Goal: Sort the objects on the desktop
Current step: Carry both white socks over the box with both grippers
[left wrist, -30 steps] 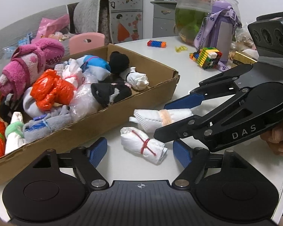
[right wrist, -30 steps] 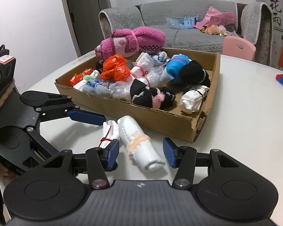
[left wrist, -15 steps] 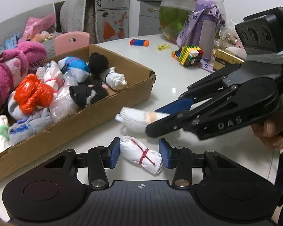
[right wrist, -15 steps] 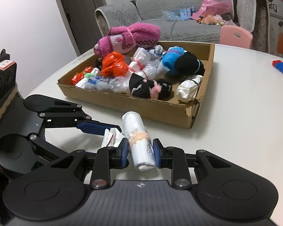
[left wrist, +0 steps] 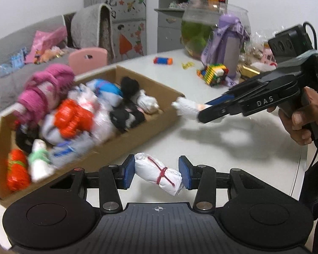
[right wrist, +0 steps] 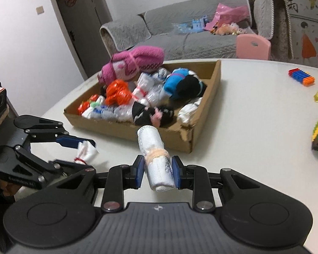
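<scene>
My left gripper is shut on a white sock roll tied with a red band, held above the white table. My right gripper is shut on a white sock roll with a peach band, also off the table. Each gripper shows in the other's view: the right gripper with its roll near the box's right corner, the left gripper with its roll left of the box. A cardboard box holds several rolled socks and bundles.
A pink towel roll lies at the box's far end. Toy blocks, a purple bottle, a glass jar and a small blue-orange toy stand on the far side of the table. A hand grips the right tool.
Both grippers shut on their sock rolls and lifted them off the table. The right gripper carried its roll toward the box's corner.
</scene>
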